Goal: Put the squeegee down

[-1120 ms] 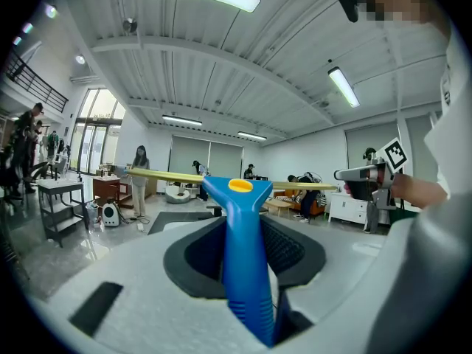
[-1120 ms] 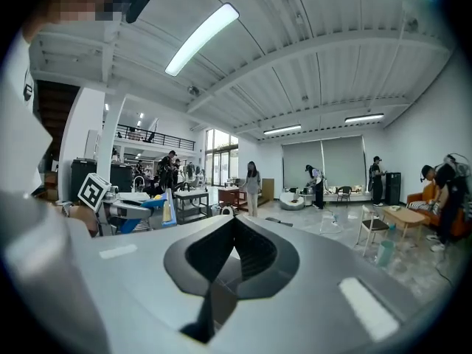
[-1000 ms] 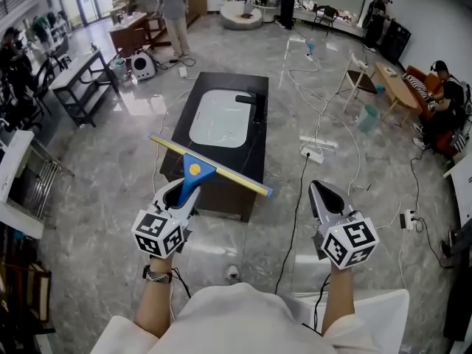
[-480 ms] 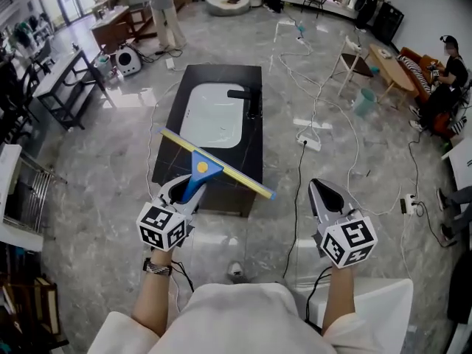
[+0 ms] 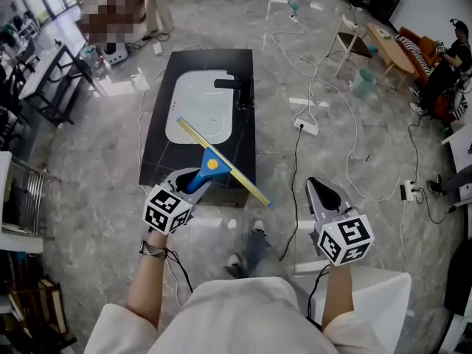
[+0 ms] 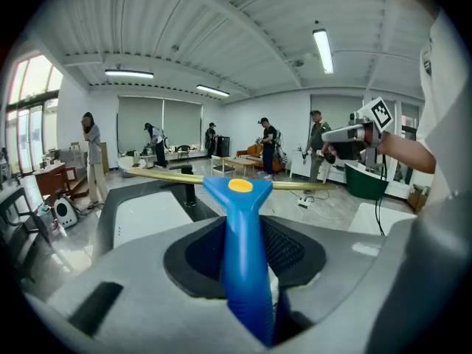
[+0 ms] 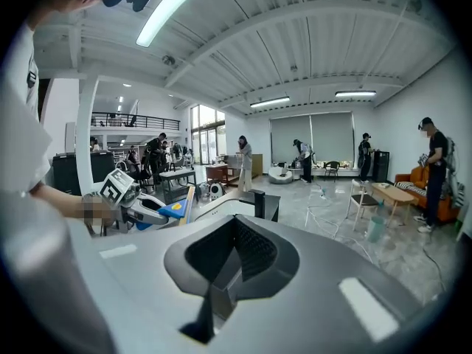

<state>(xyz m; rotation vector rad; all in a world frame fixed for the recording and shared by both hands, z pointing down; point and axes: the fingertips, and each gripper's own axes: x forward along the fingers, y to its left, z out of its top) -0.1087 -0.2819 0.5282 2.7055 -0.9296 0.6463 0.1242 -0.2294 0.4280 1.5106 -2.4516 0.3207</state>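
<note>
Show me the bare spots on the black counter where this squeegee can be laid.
The widest bare strip is the counter near edge, between the white basin and the front lip, left of the squeegee. A narrower strip runs along the basin's left side. The right side is crowded by the faucet.

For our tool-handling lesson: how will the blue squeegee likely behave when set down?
Gripped only by its handle in the left gripper, the squeegee holds its long blade straight: probably stiff and fairly light. Its flat T-shape seems unlikely to roll.
</note>
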